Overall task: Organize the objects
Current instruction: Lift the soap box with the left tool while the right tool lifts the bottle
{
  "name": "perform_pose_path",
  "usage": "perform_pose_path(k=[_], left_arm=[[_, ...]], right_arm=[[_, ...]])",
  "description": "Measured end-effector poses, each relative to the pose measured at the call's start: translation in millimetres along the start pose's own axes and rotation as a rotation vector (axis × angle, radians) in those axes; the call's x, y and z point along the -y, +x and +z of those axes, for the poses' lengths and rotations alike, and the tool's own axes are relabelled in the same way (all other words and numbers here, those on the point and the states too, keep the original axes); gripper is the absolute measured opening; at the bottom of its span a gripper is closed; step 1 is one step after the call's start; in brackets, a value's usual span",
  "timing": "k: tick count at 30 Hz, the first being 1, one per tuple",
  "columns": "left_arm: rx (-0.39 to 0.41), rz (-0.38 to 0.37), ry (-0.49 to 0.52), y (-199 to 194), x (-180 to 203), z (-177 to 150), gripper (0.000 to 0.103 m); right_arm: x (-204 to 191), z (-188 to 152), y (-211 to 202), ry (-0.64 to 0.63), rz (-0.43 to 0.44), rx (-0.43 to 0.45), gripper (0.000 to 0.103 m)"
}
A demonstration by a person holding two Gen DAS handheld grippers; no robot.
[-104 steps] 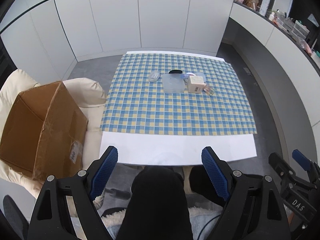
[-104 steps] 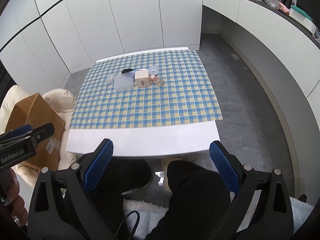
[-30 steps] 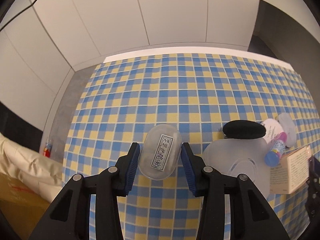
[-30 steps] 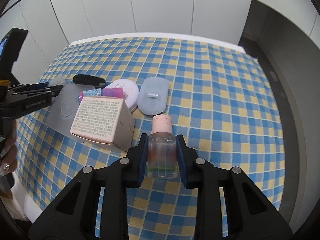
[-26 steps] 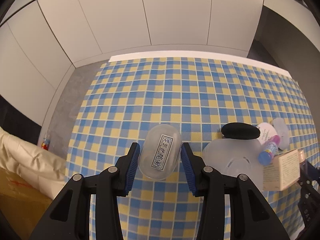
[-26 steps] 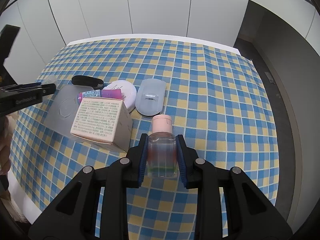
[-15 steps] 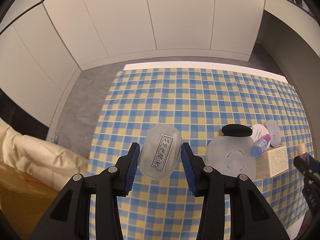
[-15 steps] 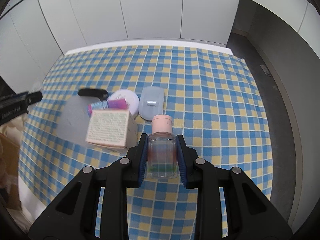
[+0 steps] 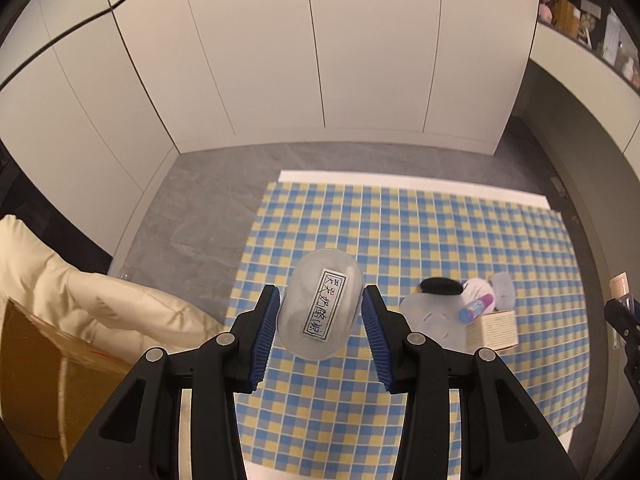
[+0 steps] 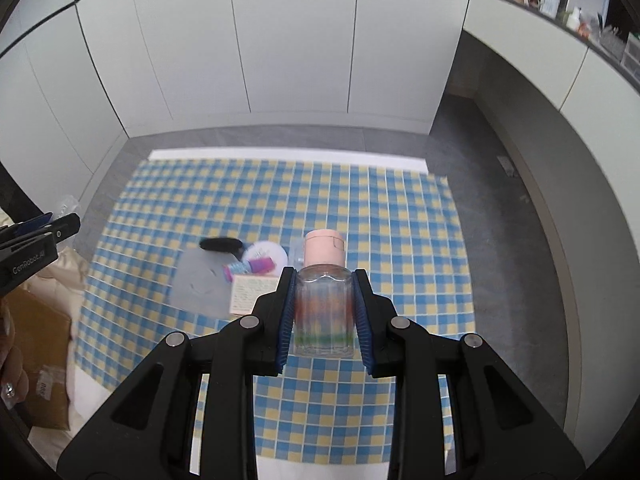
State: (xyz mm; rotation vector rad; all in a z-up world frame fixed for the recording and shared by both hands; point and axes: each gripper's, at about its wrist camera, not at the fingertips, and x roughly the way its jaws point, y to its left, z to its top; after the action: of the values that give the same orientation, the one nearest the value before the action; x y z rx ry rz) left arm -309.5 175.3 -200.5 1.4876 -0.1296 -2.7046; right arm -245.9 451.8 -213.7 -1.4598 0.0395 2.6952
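My left gripper (image 9: 320,308) is shut on a clear oval plastic case (image 9: 320,304) with a printed label, held high above the checked tablecloth (image 9: 400,232). My right gripper (image 10: 323,298) is shut on a small clear bottle (image 10: 323,312) with a pink cap, also held above the table. On the cloth lie a frosted square lid (image 10: 200,284), a black oval item (image 10: 220,245), a white round compact (image 10: 266,256), a pink-blue tube (image 10: 250,267) and a cream box (image 10: 254,294). The box and lid also show in the left wrist view (image 9: 494,330).
A brown cardboard box (image 9: 44,376) sits on a cream cushioned chair (image 9: 80,300) left of the table. White cabinet walls stand behind. A grey counter (image 10: 560,92) curves along the right. The left gripper's tip (image 10: 36,244) shows at the right view's left edge.
Both grippers have risen and pulled back from the table with their objects, so the table looks smaller and farther. The left gripper has swung left, toward the chair and box.
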Motion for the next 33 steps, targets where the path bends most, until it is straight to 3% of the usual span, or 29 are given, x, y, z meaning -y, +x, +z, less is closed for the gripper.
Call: perform_pose_path(k=[4, 16, 33], left_arm=[[0.017, 0.006, 0.001, -29.3, -5.0, 8.5, 0.042], [0.120, -0.020, -0.026, -117.5, -19.6, 34.7, 0.042], [0.217, -0.024, -0.008, -224.0, -18.2, 41.7, 0.042]], right_arm=[[-3.1, 10.5, -31.2, -0.009, 0.029, 0.023, 0.029], [-25.7, 49.4, -119.8, -0.082, -0.002, 0.105, 0.029], [-33.0, 77.2, -230.6, -0.085, -0.010, 0.200, 0.029]])
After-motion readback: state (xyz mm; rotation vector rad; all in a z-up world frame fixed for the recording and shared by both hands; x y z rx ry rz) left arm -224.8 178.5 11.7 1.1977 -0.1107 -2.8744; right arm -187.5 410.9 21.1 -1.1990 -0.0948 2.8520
